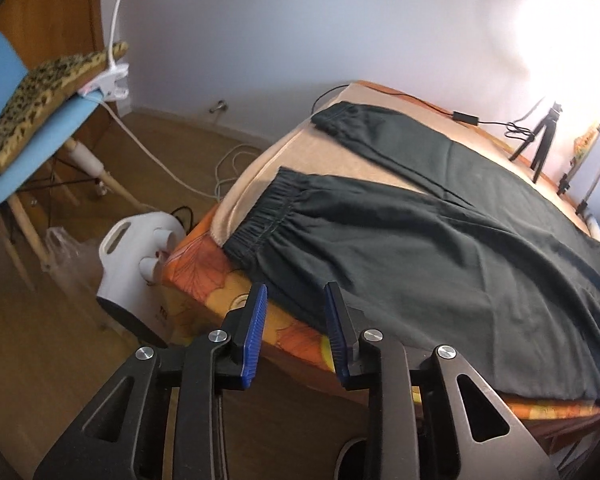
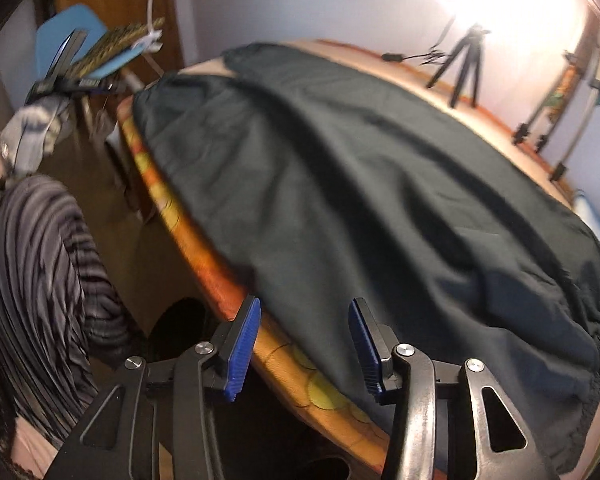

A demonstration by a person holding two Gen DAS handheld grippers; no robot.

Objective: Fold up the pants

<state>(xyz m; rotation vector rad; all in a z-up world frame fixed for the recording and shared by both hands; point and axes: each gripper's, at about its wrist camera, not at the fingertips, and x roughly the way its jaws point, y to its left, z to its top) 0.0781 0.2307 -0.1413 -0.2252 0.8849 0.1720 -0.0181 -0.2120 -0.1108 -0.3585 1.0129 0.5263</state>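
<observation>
Dark green pants (image 1: 440, 240) lie spread flat on the table (image 1: 332, 156), legs apart, with elastic cuffs (image 1: 268, 216) at the left end. My left gripper (image 1: 296, 300) is open and empty, hovering at the near edge of the near leg. In the right wrist view the pants (image 2: 380, 200) fill the tabletop, with the waistband (image 2: 596, 344) at the right. My right gripper (image 2: 304, 312) is open and empty, just above the near edge of the fabric near the waist end.
The table has an orange floral edge (image 1: 204, 264). A white appliance (image 1: 136, 264) stands on the floor by the table. A blue chair (image 1: 32, 128) with a leopard cushion is at the left. Tripods (image 1: 540, 136) and cables stand at the table's far side. Striped cloth (image 2: 36, 280) hangs left.
</observation>
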